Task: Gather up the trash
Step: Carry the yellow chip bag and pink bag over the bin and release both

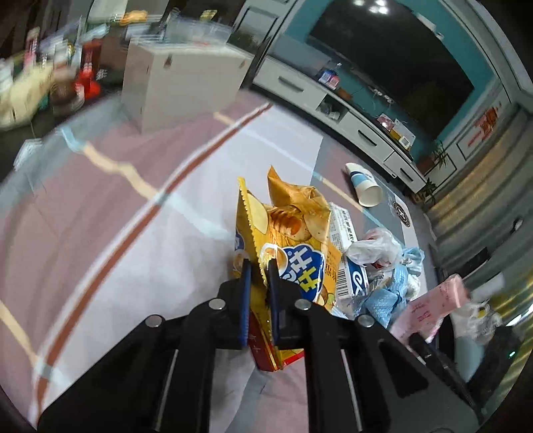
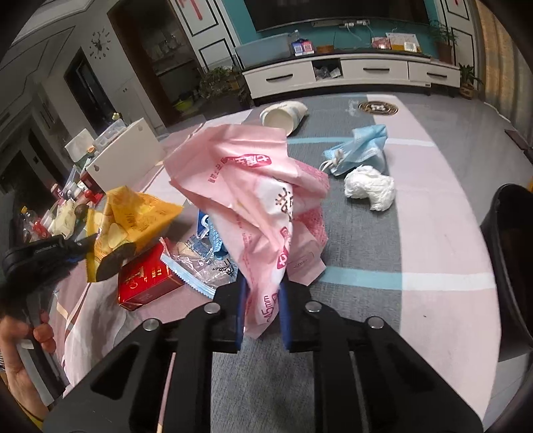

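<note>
Left wrist view: my left gripper [image 1: 259, 266] pinches a yellow chip bag [image 1: 289, 233] above the striped cloth [image 1: 100, 216]; a tipped paper cup [image 1: 364, 188] and what looks like a blurred pink wrapper [image 1: 433, 306] lie to the right.

Right wrist view: my right gripper [image 2: 263, 289] clamps that pink wrapper [image 2: 253, 186]. A red box [image 2: 146, 279], blue face mask [image 2: 359, 150] and crumpled white tissue [image 2: 369, 186] rest on the cloth.

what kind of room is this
Most likely a home living room: a large dark TV hangs on a teal wall above a white drawer cabinet, and potted plants stand beside it.
</note>
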Available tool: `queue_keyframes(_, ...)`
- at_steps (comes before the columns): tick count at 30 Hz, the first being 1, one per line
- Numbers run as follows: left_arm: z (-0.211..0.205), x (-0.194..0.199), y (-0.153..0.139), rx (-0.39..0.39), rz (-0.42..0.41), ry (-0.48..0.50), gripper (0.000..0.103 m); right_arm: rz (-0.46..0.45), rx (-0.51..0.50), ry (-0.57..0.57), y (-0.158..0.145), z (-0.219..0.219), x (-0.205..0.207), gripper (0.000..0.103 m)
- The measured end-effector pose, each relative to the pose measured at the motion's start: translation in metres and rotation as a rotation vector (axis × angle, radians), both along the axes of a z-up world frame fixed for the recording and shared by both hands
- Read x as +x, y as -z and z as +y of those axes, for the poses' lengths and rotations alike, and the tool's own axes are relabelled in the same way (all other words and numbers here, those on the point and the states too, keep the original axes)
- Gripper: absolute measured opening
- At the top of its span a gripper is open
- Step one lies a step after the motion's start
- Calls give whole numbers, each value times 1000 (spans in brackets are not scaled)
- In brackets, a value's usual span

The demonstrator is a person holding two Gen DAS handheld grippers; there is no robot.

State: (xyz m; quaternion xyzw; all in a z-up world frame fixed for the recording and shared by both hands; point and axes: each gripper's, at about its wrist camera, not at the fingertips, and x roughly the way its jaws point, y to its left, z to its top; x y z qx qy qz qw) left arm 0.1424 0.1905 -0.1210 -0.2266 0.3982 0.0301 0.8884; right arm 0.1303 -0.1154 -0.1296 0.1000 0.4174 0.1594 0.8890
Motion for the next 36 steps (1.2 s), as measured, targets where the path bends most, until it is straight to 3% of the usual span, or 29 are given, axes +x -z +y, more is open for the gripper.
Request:
queue_keyframes(3, -13, -10, -14, 82, -31, 29, 11, -23, 2, 8, -9, -8, -10, 15)
queue_keyframes(8, -31, -27, -30, 150, -68, 82, 11, -72, 5, 32, -30, -22, -30, 15)
queue_keyframes(19, -84, -55, -55, 188, -131, 232, 11, -169, 6, 102, -70, -55, -69, 15)
queue_keyframes(36, -199, -53, -66, 235, -167, 501, 11, -205, -47, 277, -72, -123, -97, 15)
